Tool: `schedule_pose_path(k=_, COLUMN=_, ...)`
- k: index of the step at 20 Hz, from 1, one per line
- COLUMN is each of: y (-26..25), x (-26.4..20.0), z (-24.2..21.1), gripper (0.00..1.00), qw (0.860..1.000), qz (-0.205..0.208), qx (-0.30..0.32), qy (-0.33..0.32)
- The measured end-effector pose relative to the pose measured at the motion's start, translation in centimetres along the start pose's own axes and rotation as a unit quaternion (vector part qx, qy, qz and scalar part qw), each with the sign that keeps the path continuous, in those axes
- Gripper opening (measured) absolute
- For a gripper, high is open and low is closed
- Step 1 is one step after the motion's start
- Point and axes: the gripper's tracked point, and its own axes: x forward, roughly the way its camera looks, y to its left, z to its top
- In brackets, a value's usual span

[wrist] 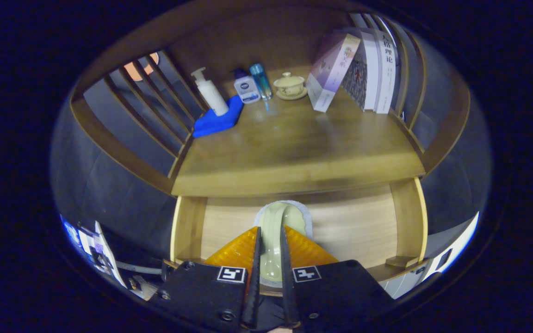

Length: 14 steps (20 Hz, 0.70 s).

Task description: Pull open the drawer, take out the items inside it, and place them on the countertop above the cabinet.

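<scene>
Gripper view: drawer pulled open; my gripper closed narrow on a pale green dish above the drawer floor. Remaining: set it on countertop.

Countertop — blue cloth, bottles, lidded cup, books.

dim warm light is glaring softly off the surface; fisheye is bending edges, foreground blurring.
</scene>
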Motion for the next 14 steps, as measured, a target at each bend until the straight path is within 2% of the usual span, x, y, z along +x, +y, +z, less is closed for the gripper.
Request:
schedule_pose_path(k=4, y=0.6, x=0.2, z=4.1, gripper=0.2, qw=1.0, qz=0.015, qx=0.023, qy=-0.012)
schedule_pose_path(k=7, y=0.2, x=1.2, z=6.2, gripper=0.2, qw=0.999, qz=0.005, qx=0.022, qy=-0.03)
schedule_pose_path(k=10, y=0.5, x=2.8, z=4.9, gripper=0.2, qw=1.0, qz=0.014, qx=0.021, qy=-0.012)
schedule_pose_path(k=14, y=-0.9, x=4.4, z=1.3, gripper=0.2, qw=0.999, qz=0.003, qx=-0.035, qy=0.004)
